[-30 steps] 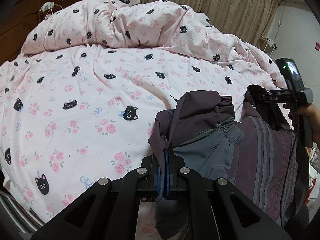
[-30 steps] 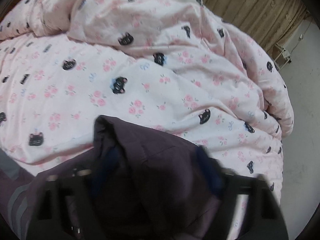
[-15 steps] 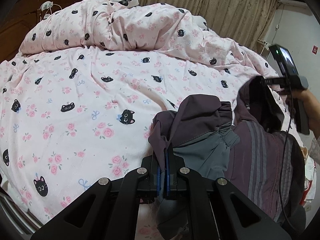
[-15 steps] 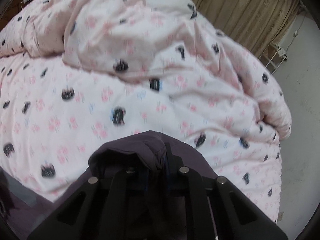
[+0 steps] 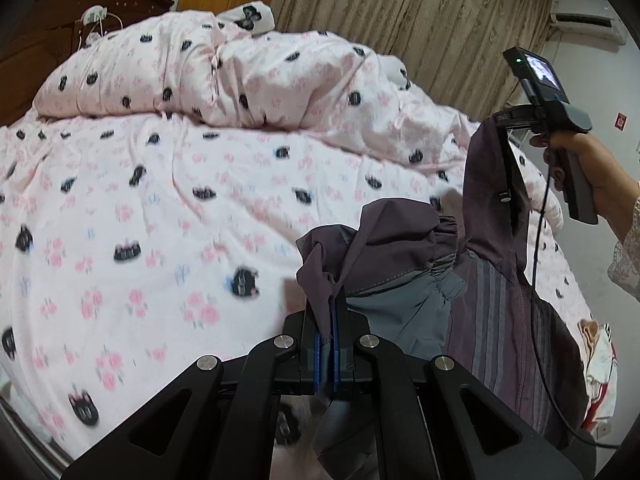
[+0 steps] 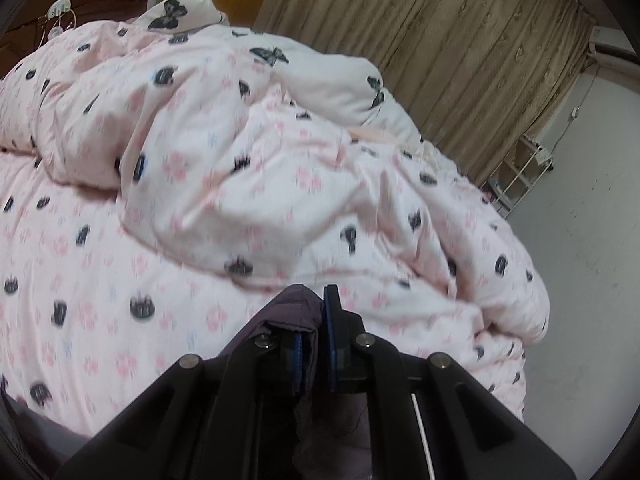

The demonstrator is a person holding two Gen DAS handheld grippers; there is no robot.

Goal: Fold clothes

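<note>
Purple jacket (image 5: 496,304) with grey panels and lighter stripes, held up off the bed (image 5: 140,208) at that bed's near right side, hanging between two grippers. Elastic-gathered edge bunched at the top of the lower fold, grey lining showing beneath it. Left gripper (image 5: 327,332) clamped on a pinch of the purple fabric, blue pads pressed together on it, cloth rising above the fingertips and trailing below them. Right gripper (image 5: 505,117), seen from the left wrist view, raised higher and to the right, a tall peak of the jacket hanging straight down from its tip; a hand (image 5: 588,168) wrapped round its handle, a lace-edged sleeve (image 5: 626,256) behind, a black cable (image 5: 538,264) dropping across the garment. From the right wrist view, the same gripper (image 6: 318,320) closed on a fold of purple jacket (image 6: 294,304), fabric wedged between the blue pads and draped over the left finger.

Underneath, a pink sheet printed with black cat faces and roses, blurred in places. Toward the far edge of the bed, a heaped duvet (image 5: 260,80) in the same print, and a white butterfly-patterned pillow (image 6: 332,76) behind it. Beyond, a dark wooden headboard (image 5: 60,20) at far left, beige curtains (image 5: 420,12) across the back, a wall air-conditioner (image 5: 586,24) at upper right.
</note>
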